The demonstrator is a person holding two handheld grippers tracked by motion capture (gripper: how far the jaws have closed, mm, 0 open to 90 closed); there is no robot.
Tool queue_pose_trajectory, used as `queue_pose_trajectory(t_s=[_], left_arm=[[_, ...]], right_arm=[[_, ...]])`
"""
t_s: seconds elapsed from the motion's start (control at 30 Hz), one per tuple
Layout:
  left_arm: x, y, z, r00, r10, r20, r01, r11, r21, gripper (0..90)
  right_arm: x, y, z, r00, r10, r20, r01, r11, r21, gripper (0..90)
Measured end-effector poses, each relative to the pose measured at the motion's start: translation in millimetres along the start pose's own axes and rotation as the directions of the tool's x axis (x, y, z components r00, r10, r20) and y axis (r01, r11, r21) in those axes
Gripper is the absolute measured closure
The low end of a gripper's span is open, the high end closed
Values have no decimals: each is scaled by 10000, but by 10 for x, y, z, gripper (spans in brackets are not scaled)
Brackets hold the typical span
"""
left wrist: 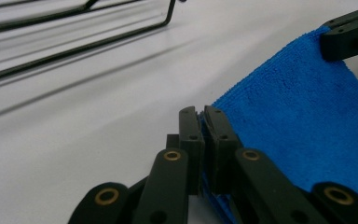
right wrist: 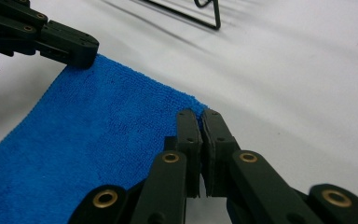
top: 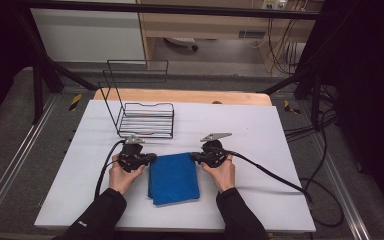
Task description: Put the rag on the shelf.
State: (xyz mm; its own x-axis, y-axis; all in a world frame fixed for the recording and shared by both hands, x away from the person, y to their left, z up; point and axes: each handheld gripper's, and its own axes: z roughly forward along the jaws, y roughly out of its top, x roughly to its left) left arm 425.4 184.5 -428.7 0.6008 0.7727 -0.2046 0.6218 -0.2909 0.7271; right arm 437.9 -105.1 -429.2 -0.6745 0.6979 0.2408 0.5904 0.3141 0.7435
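Overhead, a white tabletop (top: 260, 150) carries a folded blue microfibre cloth (top: 174, 177), its far corners pinched by left gripper (top: 149, 159) and right gripper (top: 196, 157); a black wire rack (top: 145, 120) stands behind, apart.

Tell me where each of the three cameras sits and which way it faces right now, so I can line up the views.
High view: above the person's side, looking forward and down on the table; forearms, both hands, left gripper and right gripper show.
Left gripper view: rides the left gripper, looking along its jaws, shut on a corner of the blue cloth.
Right gripper view: rides the right gripper, jaws shut on the other far corner.
Shared: the cloth, the wire rack, and in each gripper view the opposite gripper.
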Motion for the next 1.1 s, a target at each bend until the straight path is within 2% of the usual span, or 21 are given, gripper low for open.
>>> queue_pose_trajectory(t_s=[0.2,0.3,0.57,0.8,0.9,1.1], left_arm=[[-38,8,-147,9999,-21,161,30,9982,-602,865],[-64,16,-210,9997,72,217,-54,9968,-803,865],[-105,42,-340,9987,-16,504,84,9908,-1349,865],[-178,71,-419,9989,157,445,-79,9855,-1696,865],[-185,84,-453,9988,340,352,-271,9833,-1798,865],[-226,118,-532,9978,445,487,-335,9778,-2069,865]], right_arm=[[62,8,-106,9999,-113,-59,110,9988,-485,876],[94,15,-170,9998,-159,-115,151,9974,-710,876],[158,31,-319,9995,-277,-114,261,9915,-1273,876],[200,46,-409,9991,-423,-30,413,9862,-1602,877],[215,43,-445,9987,-503,-48,487,9836,-1737,876],[240,74,-543,9982,-577,-174,528,9762,-2102,876]])
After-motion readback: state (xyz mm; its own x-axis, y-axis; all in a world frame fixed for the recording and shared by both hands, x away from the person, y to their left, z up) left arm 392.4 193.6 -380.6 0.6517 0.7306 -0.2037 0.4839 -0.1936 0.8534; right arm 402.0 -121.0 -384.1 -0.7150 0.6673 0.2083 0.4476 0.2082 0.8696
